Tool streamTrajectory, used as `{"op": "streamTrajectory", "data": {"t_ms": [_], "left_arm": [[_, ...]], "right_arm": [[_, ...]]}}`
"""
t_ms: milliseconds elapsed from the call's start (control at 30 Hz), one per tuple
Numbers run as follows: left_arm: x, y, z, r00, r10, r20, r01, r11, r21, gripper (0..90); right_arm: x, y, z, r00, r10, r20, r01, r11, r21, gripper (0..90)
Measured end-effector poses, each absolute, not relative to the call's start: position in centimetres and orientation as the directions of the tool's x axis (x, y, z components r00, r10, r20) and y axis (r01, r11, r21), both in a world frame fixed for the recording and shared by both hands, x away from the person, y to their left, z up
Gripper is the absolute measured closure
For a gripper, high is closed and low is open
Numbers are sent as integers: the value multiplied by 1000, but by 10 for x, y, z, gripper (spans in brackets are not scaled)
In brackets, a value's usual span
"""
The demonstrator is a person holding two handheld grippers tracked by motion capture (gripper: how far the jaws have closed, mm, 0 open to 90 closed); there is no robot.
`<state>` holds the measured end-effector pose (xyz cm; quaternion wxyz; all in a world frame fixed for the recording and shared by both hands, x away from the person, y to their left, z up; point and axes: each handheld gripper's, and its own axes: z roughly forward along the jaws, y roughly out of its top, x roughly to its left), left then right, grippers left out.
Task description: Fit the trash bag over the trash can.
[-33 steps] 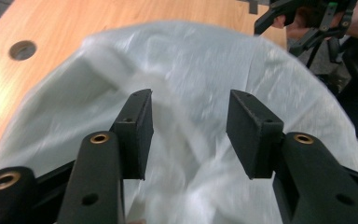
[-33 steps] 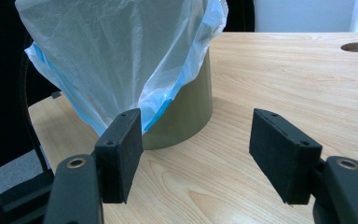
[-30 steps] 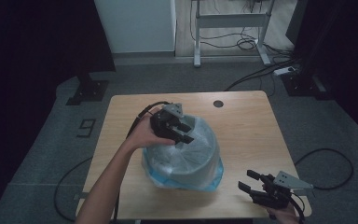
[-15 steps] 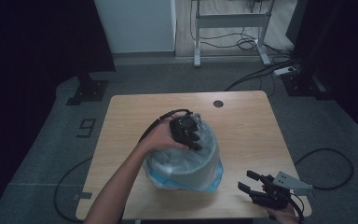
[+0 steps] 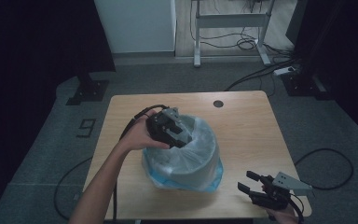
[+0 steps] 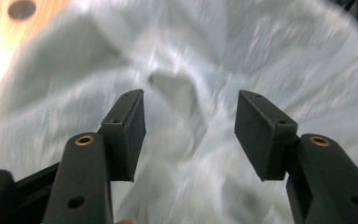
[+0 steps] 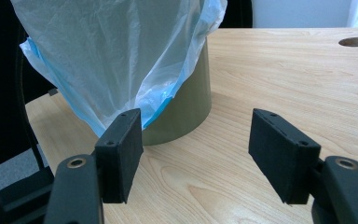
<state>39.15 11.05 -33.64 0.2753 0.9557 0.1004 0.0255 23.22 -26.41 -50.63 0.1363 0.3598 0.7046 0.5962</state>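
Note:
A translucent blue-white plastic bag (image 5: 186,156) is draped over a round olive bin (image 7: 186,112) at the middle of the wooden table (image 5: 247,130). My left gripper (image 5: 179,135) hovers over the bag's top left edge and points down at the blurred, crumpled plastic (image 6: 191,60). Its jaws have just been opening, and the left gripper (image 6: 189,100) now stands open with nothing between the pads. At the table's front right corner my right gripper (image 5: 249,183) rests open. In its own view the right gripper (image 7: 198,123) faces the bin's base with nothing between its jaws.
A round cable hole (image 5: 218,103) sits near the table's far edge. Bare wood lies to the right of the bin (image 7: 307,84). Cables (image 5: 326,163) run over the grey floor, and a desk frame (image 5: 228,28) stands behind.
The left hand went right over the bag's top, then drew back left, and its jaws stand wider apart. The right gripper has not moved.

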Motion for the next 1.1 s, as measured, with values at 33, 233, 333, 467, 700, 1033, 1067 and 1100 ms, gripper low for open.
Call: {"op": "streamTrajectory", "data": {"t_ms": [33, 233, 333, 467, 700, 1033, 1067, 1100], "left_arm": [[392, 114, -339, 978, 211, -9, 184, -831, 525, 426], [392, 113, -356, 976, 217, -26, 203, -852, 482, 402], [391, 114, -355, 973, 230, -12, 204, -836, 509, 377], [382, 132, -343, 963, 269, 8, 206, -756, 621, 334], [362, 170, -337, 937, 348, 27, 222, -652, 725, 301], [329, 224, -347, 894, 446, 32, 235, -531, 814, 291], [324, 232, -351, 886, 462, 30, 240, -515, 823, 286], [321, 238, -354, 882, 471, 24, 246, -502, 829, 286]], "right_arm": [[232, -263, -506, -704, 670, 236, 345, 31, 938, 346], [233, -260, -508, -706, 668, 235, 349, 40, 936, 342], [233, -260, -508, -707, 667, 235, 350, 42, 936, 341], [233, -261, -508, -705, 669, 238, 349, 35, 936, 340], [232, -261, -507, -705, 669, 233, 344, 35, 938, 337], [232, -260, -509, -702, 672, 234, 351, 40, 936, 336], [232, -260, -509, -701, 673, 235, 352, 39, 935, 336], [232, -260, -509, -701, 673, 234, 351, 40, 935, 336]]}}
